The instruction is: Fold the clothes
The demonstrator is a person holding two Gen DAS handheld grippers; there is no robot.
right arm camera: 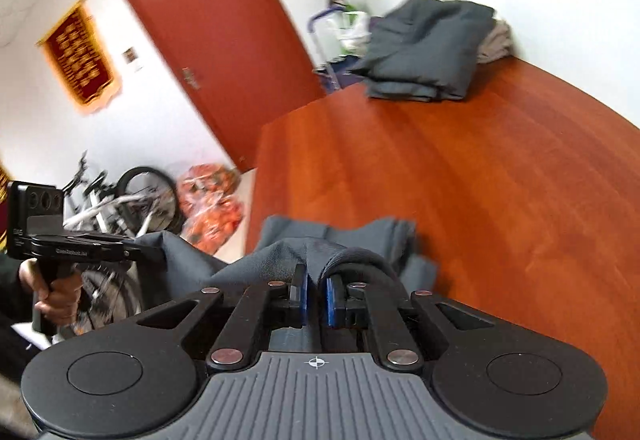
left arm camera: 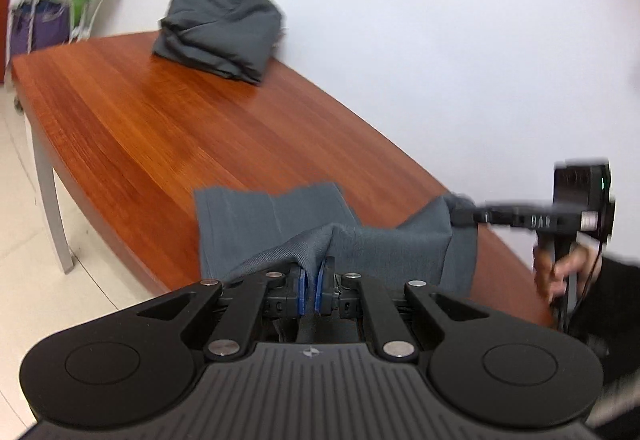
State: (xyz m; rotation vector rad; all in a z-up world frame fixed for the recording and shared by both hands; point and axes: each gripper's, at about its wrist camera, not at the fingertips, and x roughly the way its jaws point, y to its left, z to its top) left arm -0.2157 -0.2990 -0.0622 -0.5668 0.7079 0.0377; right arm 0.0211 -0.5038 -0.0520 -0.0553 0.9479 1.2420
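A grey garment (left arm camera: pixel 272 224) lies at the near end of the wooden table (left arm camera: pixel 160 128), partly lifted between both grippers. My left gripper (left arm camera: pixel 314 282) is shut on a raised fold of its cloth, the blue pads (left arm camera: pixel 301 290) pinching it. The right gripper (left arm camera: pixel 460 218) appears from the side at the right, clamped on the garment's other corner, a hand (left arm camera: pixel 568 268) on its grip. In the right wrist view my right gripper (right arm camera: pixel 316 296) is shut on the grey garment (right arm camera: pixel 360 240), cloth draped over its right finger. The left gripper (right arm camera: pixel 148 250) grips cloth at the left.
A pile of folded dark grey clothes (left arm camera: pixel 220 28) sits at the table's far end by the white wall, over a beige item (right arm camera: pixel 496 40). Beyond the table edge are a cart with bags (left arm camera: pixel 60 12), a red door (right arm camera: pixel 216 32), bicycles (right arm camera: pixel 120 200) and an orange bag (right arm camera: pixel 212 204).
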